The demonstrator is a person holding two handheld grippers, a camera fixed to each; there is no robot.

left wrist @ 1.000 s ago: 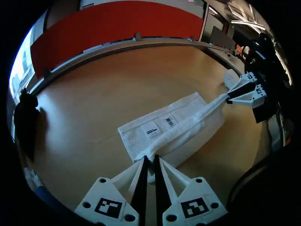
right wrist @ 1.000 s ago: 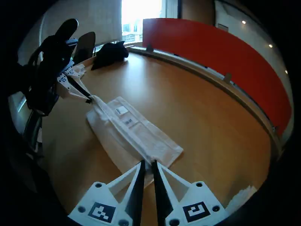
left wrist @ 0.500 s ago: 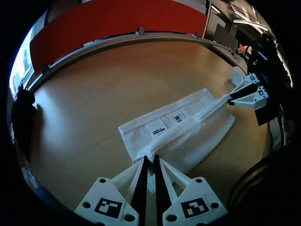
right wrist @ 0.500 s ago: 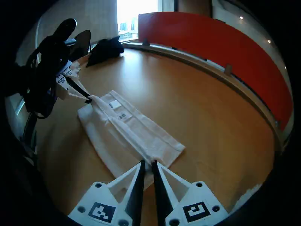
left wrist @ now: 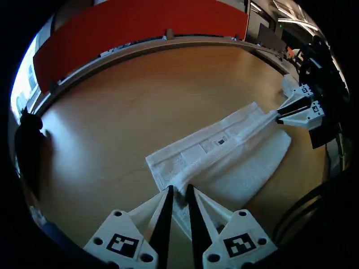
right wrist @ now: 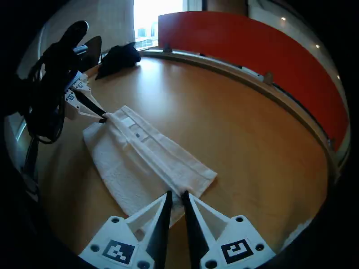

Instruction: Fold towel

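The towel (left wrist: 233,166) is laid out lengthwise on the worktop (left wrist: 134,98), stretched between the two claws. The left claw (left wrist: 178,190) is clamped on bunched cloth at one end of a long edge. The right claw (right wrist: 175,193) is clamped on the other end of the same edge. That edge is drawn taut as a raised ridge along the middle of the towel, and flat cloth is seen on both sides of it. On the side toward the red panel (left wrist: 134,27), a hemmed band with labels (left wrist: 220,141) is turned upward. On the other side, plain pile is shown.

The first lengthwise fold is judged to be under way, roughly half carried over. The held edge is lifted and brought over the body of the towel, but it is not yet laid down on the opposite edge or released. The layers are not yet squared or flattened. Any crosswise folds are judged to be left to do, since the towel is seen at full length.
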